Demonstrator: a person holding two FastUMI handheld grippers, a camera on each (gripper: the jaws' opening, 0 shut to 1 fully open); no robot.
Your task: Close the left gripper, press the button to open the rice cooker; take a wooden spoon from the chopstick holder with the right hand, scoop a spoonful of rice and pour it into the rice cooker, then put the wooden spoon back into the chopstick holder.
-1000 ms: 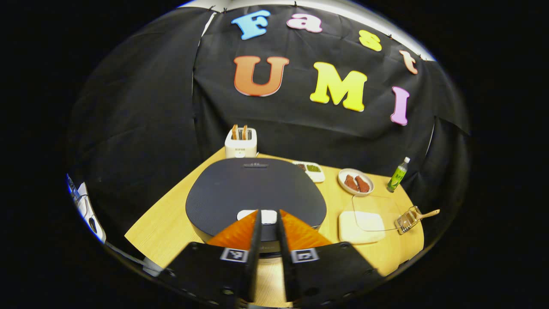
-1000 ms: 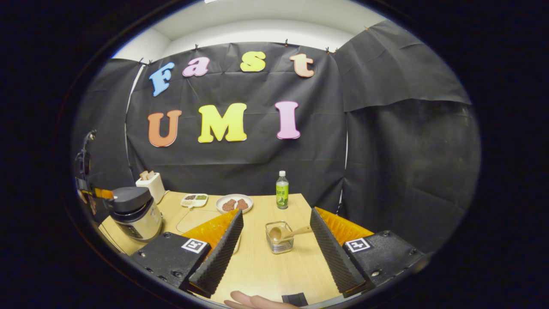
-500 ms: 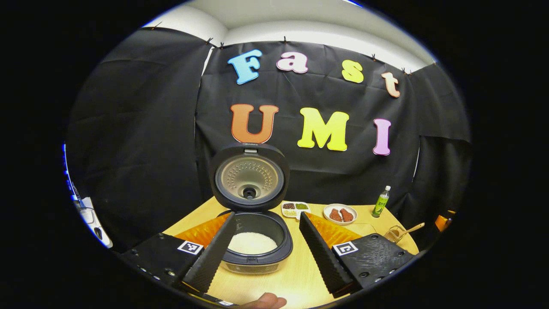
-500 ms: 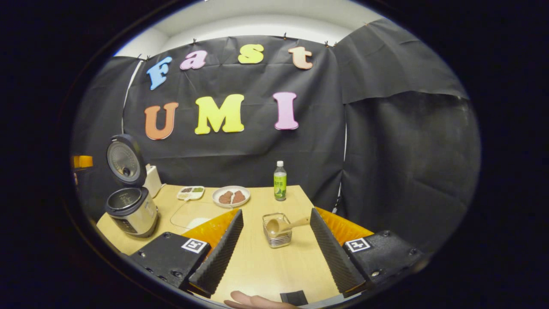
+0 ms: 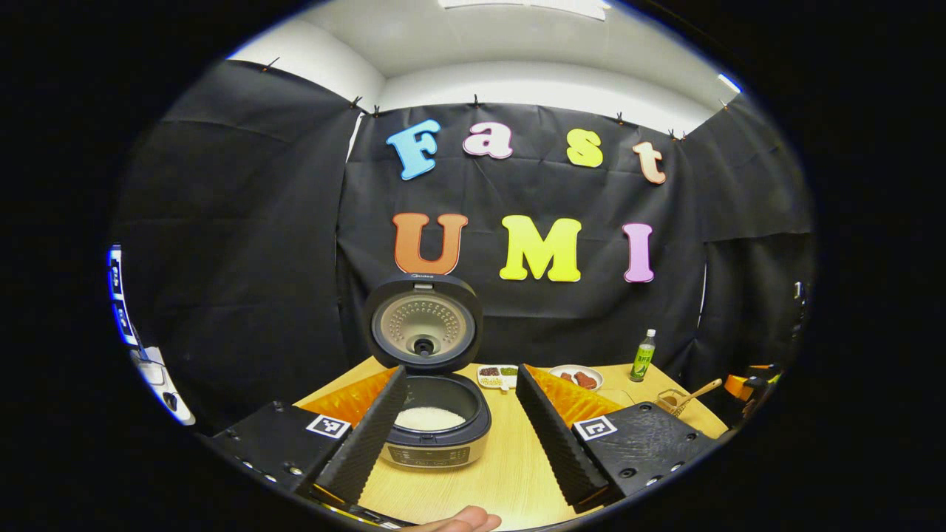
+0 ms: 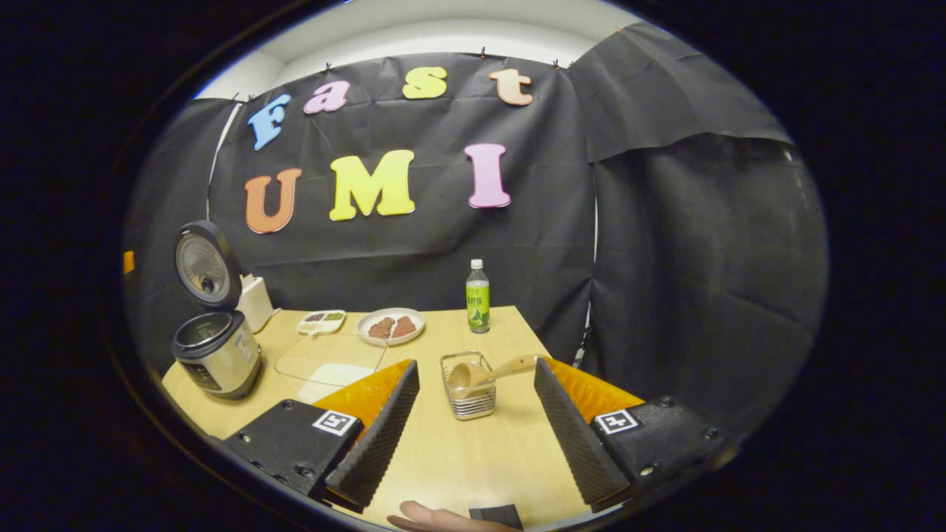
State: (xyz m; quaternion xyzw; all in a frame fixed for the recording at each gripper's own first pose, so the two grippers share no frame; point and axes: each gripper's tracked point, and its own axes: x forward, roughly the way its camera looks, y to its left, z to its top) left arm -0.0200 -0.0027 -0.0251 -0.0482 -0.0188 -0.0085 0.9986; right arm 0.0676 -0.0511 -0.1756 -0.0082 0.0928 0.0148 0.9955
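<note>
The left gripper [image 5: 458,428] is spread wide, empty, and frames the rice cooker [image 5: 434,421], whose lid [image 5: 423,322] stands upright over white rice. The right gripper [image 6: 473,421] gapes too, with bare table [image 6: 473,458] before the chopstick holder [image 6: 467,395], where the wooden spoon [image 6: 491,372] leans right. Behind are a plate [image 6: 390,325] and bottle [image 6: 477,295].

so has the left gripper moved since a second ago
Yes. The left gripper was shut over the closed rice cooker; now it is open and has pulled back toward the person, the lid standing up.
</note>
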